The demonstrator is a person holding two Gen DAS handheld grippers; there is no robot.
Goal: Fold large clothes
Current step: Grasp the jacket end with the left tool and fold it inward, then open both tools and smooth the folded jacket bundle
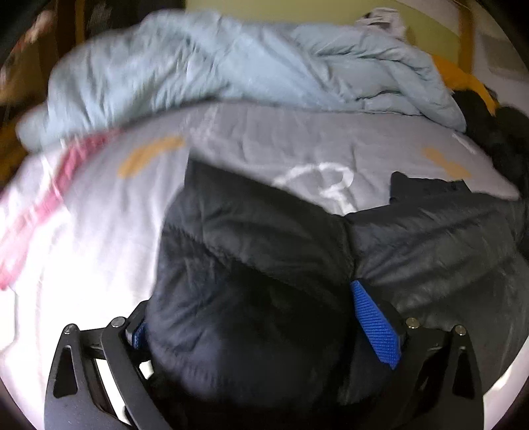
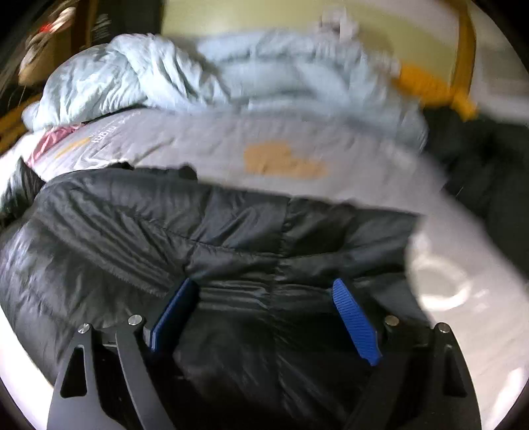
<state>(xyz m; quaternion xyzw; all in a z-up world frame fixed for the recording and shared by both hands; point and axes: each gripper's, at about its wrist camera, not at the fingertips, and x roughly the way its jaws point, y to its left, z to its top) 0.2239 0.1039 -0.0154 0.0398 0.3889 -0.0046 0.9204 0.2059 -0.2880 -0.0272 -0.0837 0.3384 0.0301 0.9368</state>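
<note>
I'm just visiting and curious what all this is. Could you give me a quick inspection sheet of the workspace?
Surface: bed with grey printed cover, white sheet at its left.
Job's things: black puffer jacket lying on the bed, bunched between both grippers.
Clutter: pale blue duvet heaped at the back; pink cloth; orange cloth; dark pile at right.
Grippers: left gripper jaws wide, a thick fold of jacket between them; right gripper jaws apart over the jacket.
Cables: nothing seen.
Surroundings: yellowish wall; the rest too blurred to tell.
</note>
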